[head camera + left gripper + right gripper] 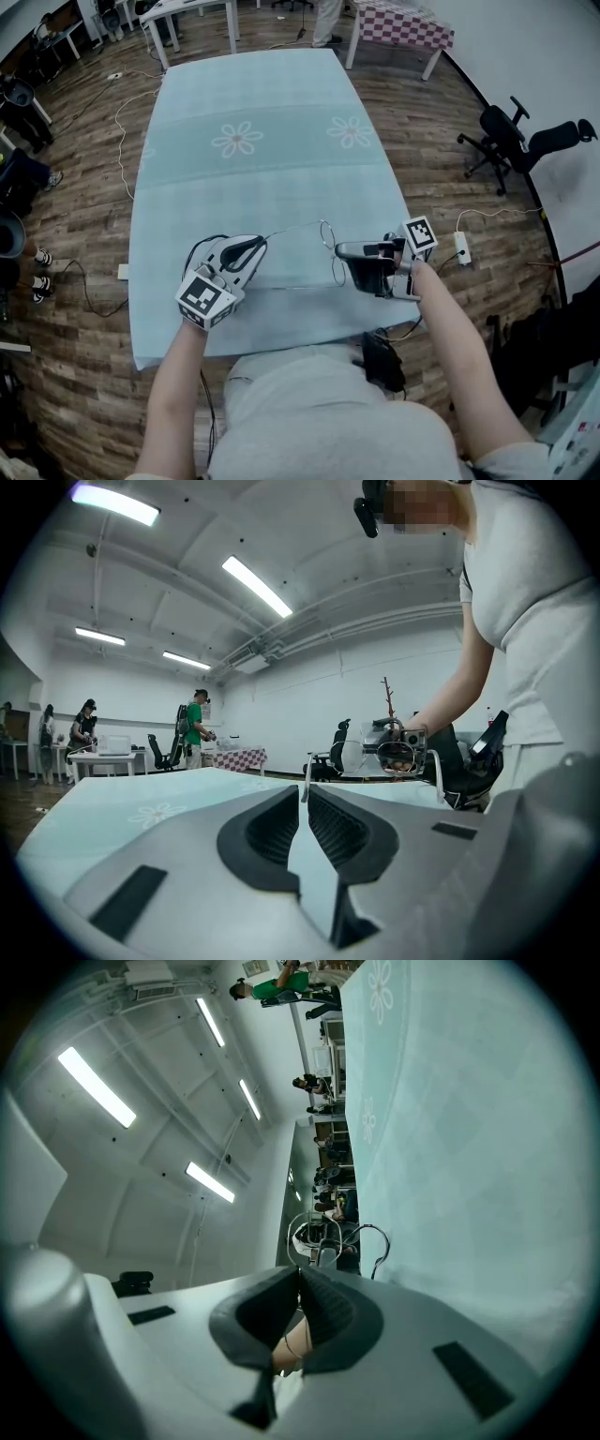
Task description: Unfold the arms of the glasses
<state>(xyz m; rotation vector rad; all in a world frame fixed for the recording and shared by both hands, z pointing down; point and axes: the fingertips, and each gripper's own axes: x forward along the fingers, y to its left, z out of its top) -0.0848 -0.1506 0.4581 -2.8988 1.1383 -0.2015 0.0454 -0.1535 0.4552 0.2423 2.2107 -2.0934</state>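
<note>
Head view showed the glasses, a thin wire-rimmed pair, held just over the near end of the cloth-covered counter, between the two grippers. The left gripper had its jaws together on the tip of the far arm, and the left gripper view showed that slim arm pinched between the pads. The right gripper had its jaws clamped on the frame's right side beside the lenses, as the right gripper view confirmed. Both arms appeared to run leftward from the lenses, so the unfolding looked nearly or fully done, though the near arm's hinge was too fine to read.

The frame would be very light, springy and easily bent, and the lenses smooth and easily smudged. The rim near a hinge is probably the best hold. Each arm should be drawn by its tip with gentle pressure, never past where the hinge stops.
</note>
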